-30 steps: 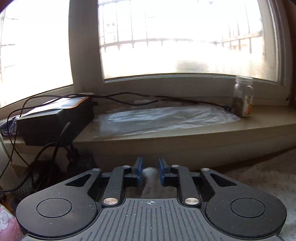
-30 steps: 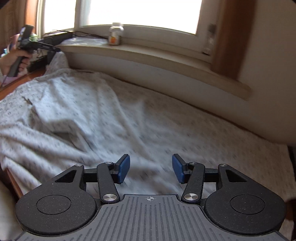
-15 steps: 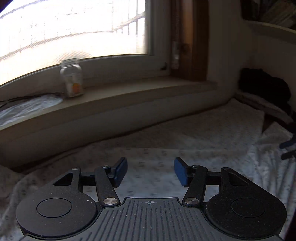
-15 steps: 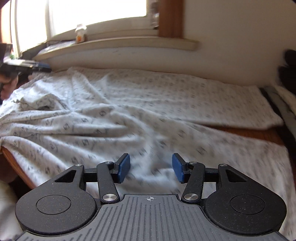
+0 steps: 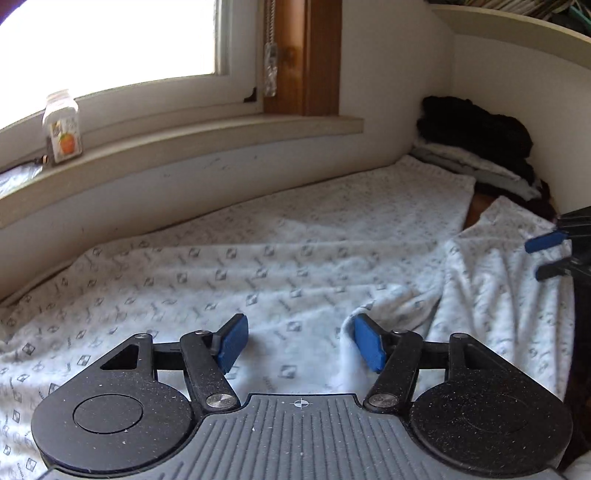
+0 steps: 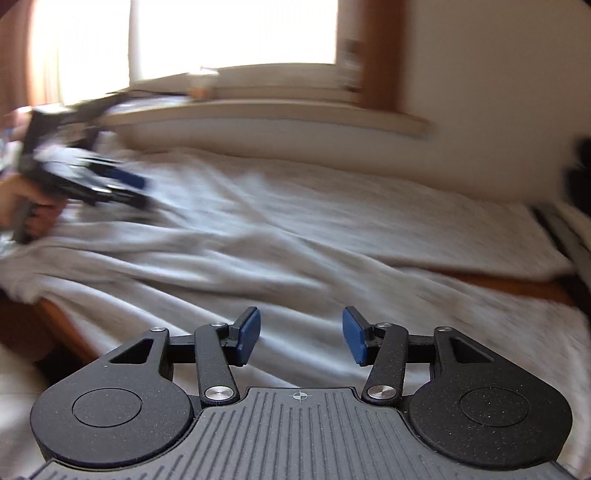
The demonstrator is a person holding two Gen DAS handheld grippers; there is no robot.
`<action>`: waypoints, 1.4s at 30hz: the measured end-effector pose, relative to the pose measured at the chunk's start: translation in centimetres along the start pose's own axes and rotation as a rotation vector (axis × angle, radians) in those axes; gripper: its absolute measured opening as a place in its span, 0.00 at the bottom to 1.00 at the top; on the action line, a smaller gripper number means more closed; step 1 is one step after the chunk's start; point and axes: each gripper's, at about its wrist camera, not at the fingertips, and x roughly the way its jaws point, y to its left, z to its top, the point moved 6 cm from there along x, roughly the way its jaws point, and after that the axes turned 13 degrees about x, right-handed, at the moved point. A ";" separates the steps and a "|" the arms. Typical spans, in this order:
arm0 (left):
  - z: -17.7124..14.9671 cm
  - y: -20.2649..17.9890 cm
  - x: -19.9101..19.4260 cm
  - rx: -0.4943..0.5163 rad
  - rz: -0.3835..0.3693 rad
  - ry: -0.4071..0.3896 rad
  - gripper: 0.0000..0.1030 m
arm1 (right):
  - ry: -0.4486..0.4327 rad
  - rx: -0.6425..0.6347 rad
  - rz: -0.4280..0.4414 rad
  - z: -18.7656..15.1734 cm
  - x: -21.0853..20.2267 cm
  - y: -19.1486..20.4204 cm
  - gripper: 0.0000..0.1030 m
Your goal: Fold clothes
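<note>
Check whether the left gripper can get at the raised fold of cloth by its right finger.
Probably yes: the left gripper is open, the fold lies beside its right finger, and nothing lies between them.

**A bright window over a pale sill**

Daylight floods through the window (image 5: 110, 40), well beyond the fingertips. Its deep sill (image 5: 207, 136) runs along a white wall (image 5: 391, 74), a wooden frame post (image 5: 321, 55) at its end. A shelf (image 5: 517, 26) sits high up, to the right.
</note>
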 end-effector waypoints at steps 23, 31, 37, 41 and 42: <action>-0.5 0.6 1.0 -0.026 -0.010 0.042 0.67 | 0.246 -0.479 0.147 -3.1 1.6 16.7 0.19; -0.5 0.6 1.0 -0.024 -0.007 0.045 0.68 | 0.261 -0.523 0.125 -3.4 2.0 17.0 0.18; -0.6 0.8 0.9 -0.032 0.000 0.046 0.68 | 0.262 -0.520 0.126 -3.3 1.9 17.0 0.02; -0.5 1.1 0.8 -0.011 0.022 0.049 0.69 | 0.277 -0.459 0.163 -3.3 -0.3 16.5 0.02; -0.6 1.1 0.8 -0.004 0.031 0.049 0.69 | 0.283 -0.439 0.173 -3.3 -1.0 16.3 0.02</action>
